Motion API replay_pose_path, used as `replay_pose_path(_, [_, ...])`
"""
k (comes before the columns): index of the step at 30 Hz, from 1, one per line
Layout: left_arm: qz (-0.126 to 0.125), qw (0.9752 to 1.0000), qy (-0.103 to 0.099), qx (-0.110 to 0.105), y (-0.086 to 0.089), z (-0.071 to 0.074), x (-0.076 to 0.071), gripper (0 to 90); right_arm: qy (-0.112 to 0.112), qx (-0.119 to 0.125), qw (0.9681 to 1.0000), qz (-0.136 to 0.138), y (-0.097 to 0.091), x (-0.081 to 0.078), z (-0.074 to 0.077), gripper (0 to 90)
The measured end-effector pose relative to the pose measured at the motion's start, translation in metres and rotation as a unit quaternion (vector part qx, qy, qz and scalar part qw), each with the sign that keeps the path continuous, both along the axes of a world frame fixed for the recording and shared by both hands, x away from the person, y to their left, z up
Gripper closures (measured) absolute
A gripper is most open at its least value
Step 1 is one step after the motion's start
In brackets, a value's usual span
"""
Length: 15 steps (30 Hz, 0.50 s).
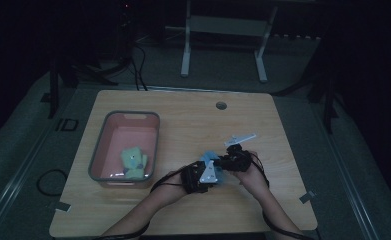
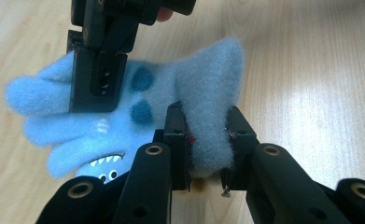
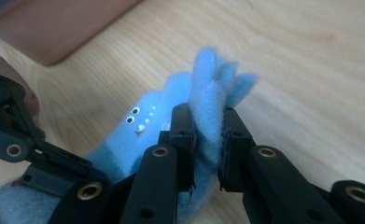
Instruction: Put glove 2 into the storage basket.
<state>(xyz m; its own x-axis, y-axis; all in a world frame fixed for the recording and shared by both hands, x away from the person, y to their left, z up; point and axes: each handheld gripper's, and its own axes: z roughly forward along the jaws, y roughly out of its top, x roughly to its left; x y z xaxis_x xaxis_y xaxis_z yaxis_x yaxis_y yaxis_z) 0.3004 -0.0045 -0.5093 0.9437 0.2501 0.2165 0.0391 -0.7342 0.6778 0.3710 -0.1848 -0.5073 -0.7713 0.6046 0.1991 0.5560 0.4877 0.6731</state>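
In the high view, at the left of the frame, a grey-rimmed pink bin [image 1: 155, 131] sat on the wooden table [image 1: 183, 120], and a green plush toy [image 1: 133, 162] lay in its lower half. Just right of centre and a little below the middle, your two hands met over the table. Your left gripper [image 1: 199, 181] sat lower and to the left, your right gripper [image 1: 232, 159] higher and to the right, and the blue plush toy [image 1: 212, 156] showed between them.

In the left gripper view, the blue plush toy [image 2: 138, 107] spread across the middle and left of the frame over the light wood. Your left gripper [image 2: 208, 140] was clamped on one fuzzy flap of it at centre right, the fabric squeezed narrow between the two black jaws. At the upper left, your right gripper [image 2: 98, 70] came down from the top edge onto the toy's other side.

In the right gripper view, your left gripper [image 3: 35, 163] showed at the lower left, against the toy's lower end. The blue plush toy [image 3: 147, 121] ran from there up to the centre, its small printed face turned to the camera. Your right gripper [image 3: 208, 144] was closed on a fuzzy flap, pinching it just below the toy's upper tips at centre frame.
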Motion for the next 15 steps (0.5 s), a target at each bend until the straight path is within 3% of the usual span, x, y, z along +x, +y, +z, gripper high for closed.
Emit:
replay_pose_path(5, [0.006,0.9999,-0.013,0.008,0.006,0.012,-0.001,76.2,-0.006,0.007,1.0,0.003,0.006,0.001,0.011,79.1])
replay_pose_path(15, [0.023,0.9996,-0.013,0.014,0.024,0.029,-0.005,76.2,-0.013,0.013,0.9997,0.015,0.026,0.002,0.026,79.1])
